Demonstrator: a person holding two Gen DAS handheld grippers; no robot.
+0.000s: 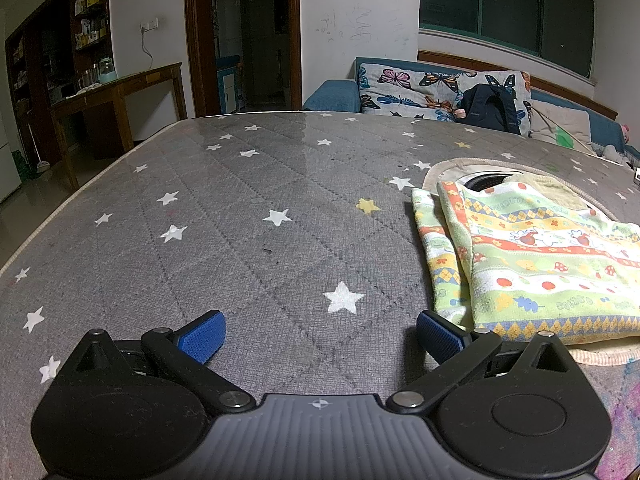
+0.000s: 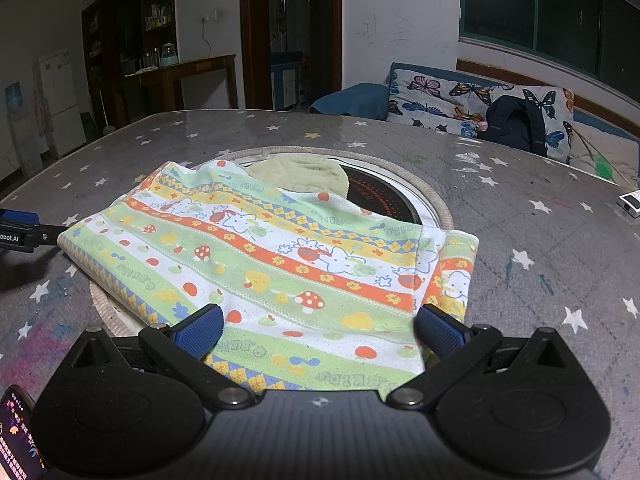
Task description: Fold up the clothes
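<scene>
While both tongs gape empty, the striped cartoon-print towel (image 2: 280,264) lies folded.

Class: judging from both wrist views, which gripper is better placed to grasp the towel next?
Right. The right gripper is open over the towel; the left gripper faces bare table.

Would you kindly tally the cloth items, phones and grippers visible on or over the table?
Patterned towel: 1
Pale yellow-green cloth: 1
Phone: 1
Grippers: 2, left gripper, right gripper
Total: 5
</scene>
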